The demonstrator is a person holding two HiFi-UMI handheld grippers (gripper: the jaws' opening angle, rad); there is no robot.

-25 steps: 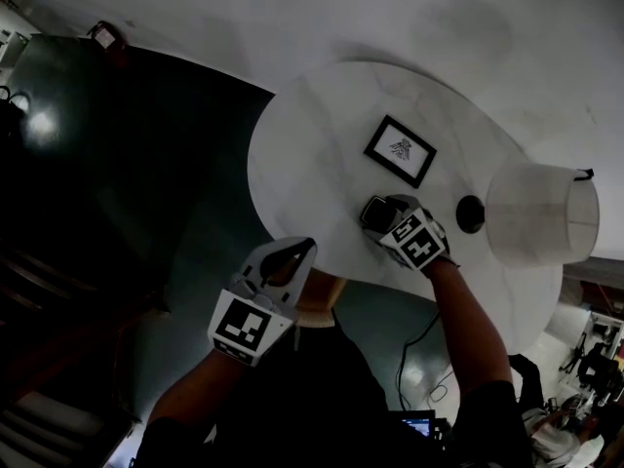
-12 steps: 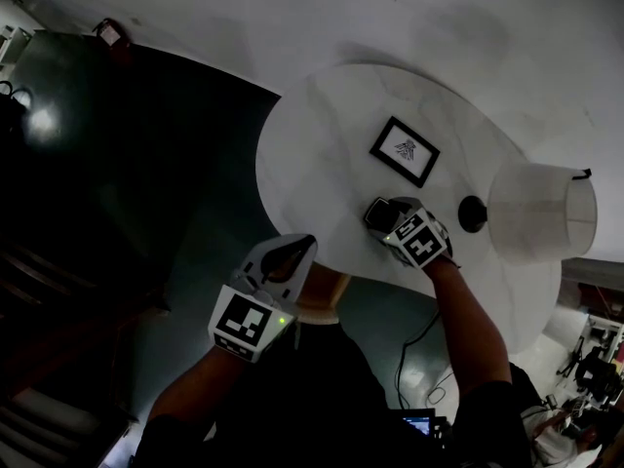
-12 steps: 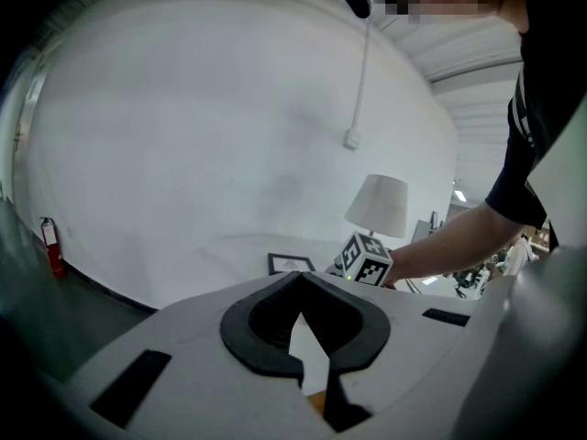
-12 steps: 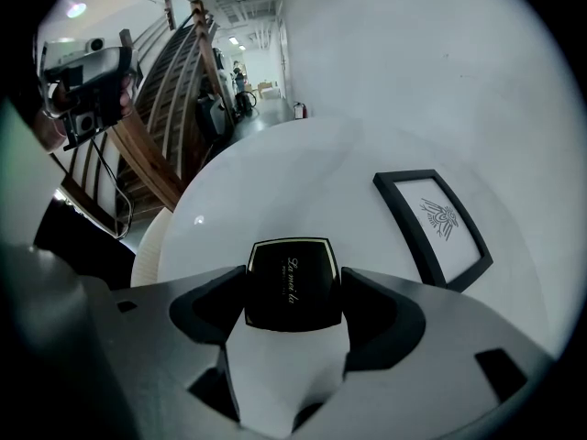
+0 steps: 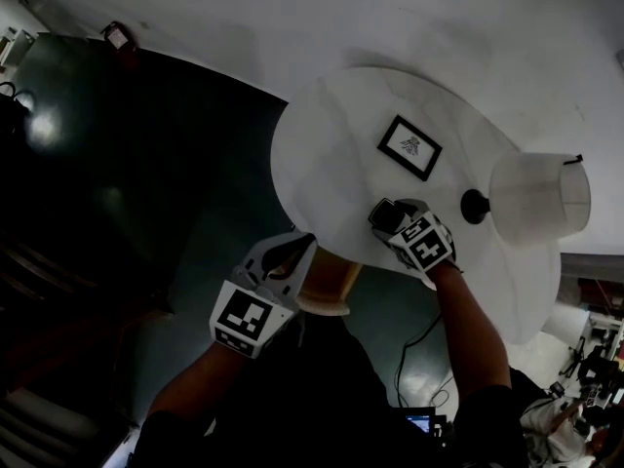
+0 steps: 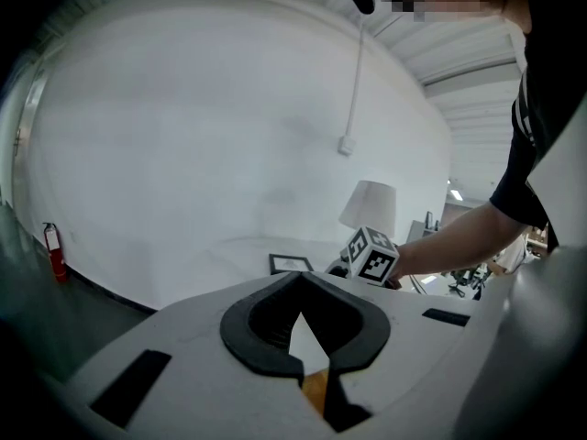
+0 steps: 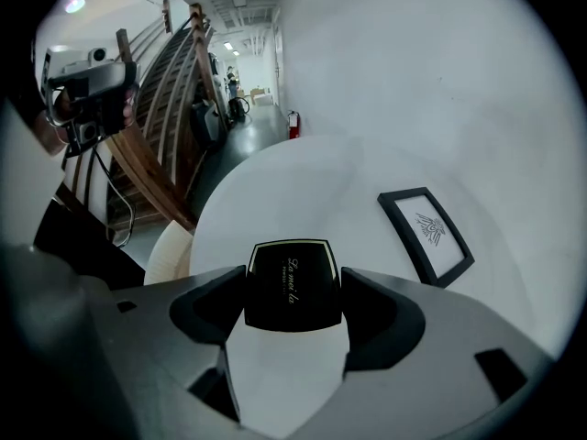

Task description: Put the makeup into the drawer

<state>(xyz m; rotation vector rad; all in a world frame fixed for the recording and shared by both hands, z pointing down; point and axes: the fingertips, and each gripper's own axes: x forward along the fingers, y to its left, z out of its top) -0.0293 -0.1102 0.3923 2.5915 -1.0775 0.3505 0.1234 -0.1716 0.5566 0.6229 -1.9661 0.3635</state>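
A black makeup compact (image 7: pixel 293 285) with gold lettering sits between the pads of my right gripper (image 7: pixel 293 293), which is shut on it just above the round white table (image 7: pixel 275 177). From the head view that gripper (image 5: pixel 385 214) hovers over the table's near edge (image 5: pixel 331 154). A cream and tan drawer (image 5: pixel 330 287) sticks out from under the table edge, also showing as a pale curved shape (image 7: pixel 170 250). My left gripper (image 5: pixel 302 245) is beside the drawer at the table rim. Its jaws (image 6: pixel 300 282) are together, with only a tan sliver below them.
A black-framed picture (image 5: pixel 409 147) lies flat on the table past the compact. A white-shaded lamp (image 5: pixel 538 195) with a dark base (image 5: pixel 474 206) stands at the right. Dark floor lies to the left, and a cable (image 5: pixel 414 344) trails under the table.
The drawer shows farther out from under the table edge beside my left gripper. The right gripper still holds the compact over the same spot on the table.
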